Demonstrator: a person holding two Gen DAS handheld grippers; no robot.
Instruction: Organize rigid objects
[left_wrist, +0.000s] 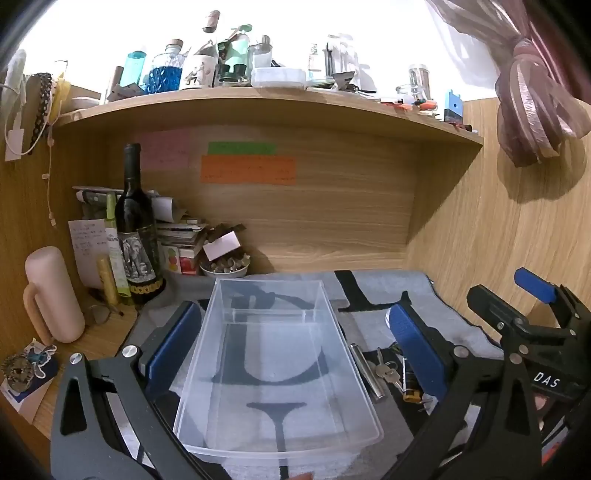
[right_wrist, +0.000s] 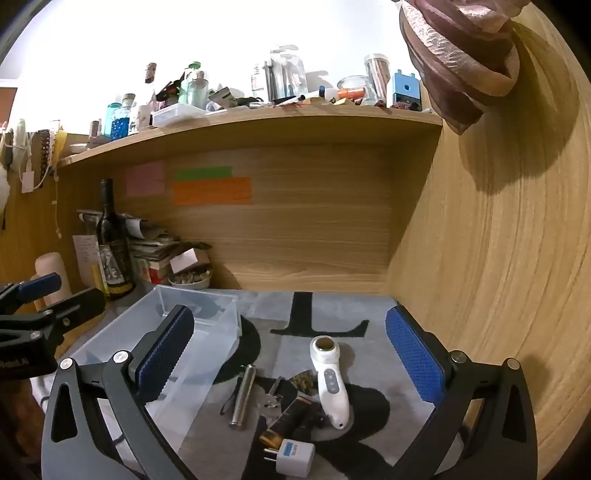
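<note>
A clear plastic bin (left_wrist: 275, 350) stands empty on the grey mat; it also shows at the left in the right wrist view (right_wrist: 207, 325). My left gripper (left_wrist: 291, 350) is open, its blue pads on either side of the bin. My right gripper (right_wrist: 291, 350) is open and empty above a cluster of small items: a white handheld device (right_wrist: 330, 380), a metal cylinder (right_wrist: 243, 395), keys (right_wrist: 273, 400), a dark lighter-like case (right_wrist: 288, 421) and a white plug adapter (right_wrist: 295, 456). The cylinder (left_wrist: 367, 371) and keys (left_wrist: 388, 371) lie right of the bin.
A wine bottle (left_wrist: 135, 229), a pink mug (left_wrist: 53, 295), stacked papers and a bowl (left_wrist: 225, 267) crowd the back left corner. A cluttered shelf (left_wrist: 258, 99) runs overhead. A wooden wall (right_wrist: 498, 277) stands close on the right. A cloth bundle (left_wrist: 535, 103) hangs there.
</note>
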